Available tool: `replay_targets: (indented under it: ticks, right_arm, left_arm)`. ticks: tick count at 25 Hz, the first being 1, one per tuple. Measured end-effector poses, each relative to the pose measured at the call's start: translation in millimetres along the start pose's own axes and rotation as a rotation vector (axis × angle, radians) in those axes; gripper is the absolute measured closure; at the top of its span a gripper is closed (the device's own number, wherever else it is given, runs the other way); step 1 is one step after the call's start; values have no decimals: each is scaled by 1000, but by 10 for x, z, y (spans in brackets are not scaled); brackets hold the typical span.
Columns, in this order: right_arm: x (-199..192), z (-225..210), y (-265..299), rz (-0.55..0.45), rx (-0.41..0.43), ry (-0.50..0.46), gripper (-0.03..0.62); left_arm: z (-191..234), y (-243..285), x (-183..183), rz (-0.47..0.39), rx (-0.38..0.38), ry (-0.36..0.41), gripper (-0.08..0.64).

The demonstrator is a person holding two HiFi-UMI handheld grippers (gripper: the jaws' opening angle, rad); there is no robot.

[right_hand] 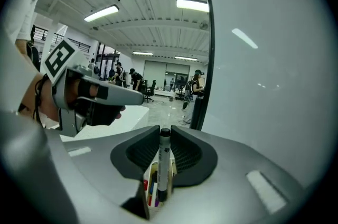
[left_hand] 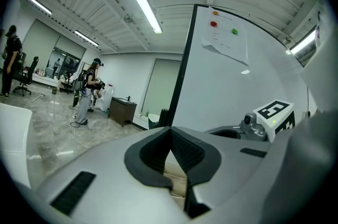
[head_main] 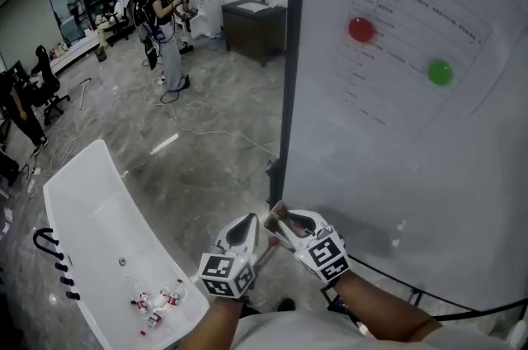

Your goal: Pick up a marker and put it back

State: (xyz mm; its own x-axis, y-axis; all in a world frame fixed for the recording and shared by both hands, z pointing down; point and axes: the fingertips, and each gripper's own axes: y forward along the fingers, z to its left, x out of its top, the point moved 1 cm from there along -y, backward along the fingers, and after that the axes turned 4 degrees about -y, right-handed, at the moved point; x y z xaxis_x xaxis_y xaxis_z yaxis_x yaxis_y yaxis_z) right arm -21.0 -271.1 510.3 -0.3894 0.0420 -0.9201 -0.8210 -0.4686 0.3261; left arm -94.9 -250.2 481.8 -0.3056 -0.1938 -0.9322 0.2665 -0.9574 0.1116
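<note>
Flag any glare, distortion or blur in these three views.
Head view: mild barrel bend, even light, no blur. Left gripper view: strong fisheye, dark corners, ceiling tube blown out. Right gripper view: same fisheye, light streaks on the whiteboard, marker sharp.

we can read no word or number for certain. the sheet (head_main: pixel 412 35) on the whiteboard (head_main: pixel 412 175) bears a heading and rows of small print, seemingly chinese characters, too small and blurred for us to make out. the cube (head_main: pixel 227 274) on the left tool (head_main: pixel 250 229) and the cube (head_main: pixel 328 256) on the right tool (head_main: pixel 279 218) bear only black-and-white square codes. a small dark mark on the pale barrel of the marker (right_hand: pixel 162 165) is too small for us to read.
</note>
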Motion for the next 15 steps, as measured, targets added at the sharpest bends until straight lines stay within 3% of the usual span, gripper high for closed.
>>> replay_targets:
  ticks: [10, 15]
  right_arm:
    - [-780, 270, 545, 272, 126, -195, 525]
    - [-919, 400, 762, 301, 163, -253, 523]
  left_arm:
    - [179, -67, -16, 5, 46, -4, 555]
    - [259, -107, -33, 8, 69, -1, 555]
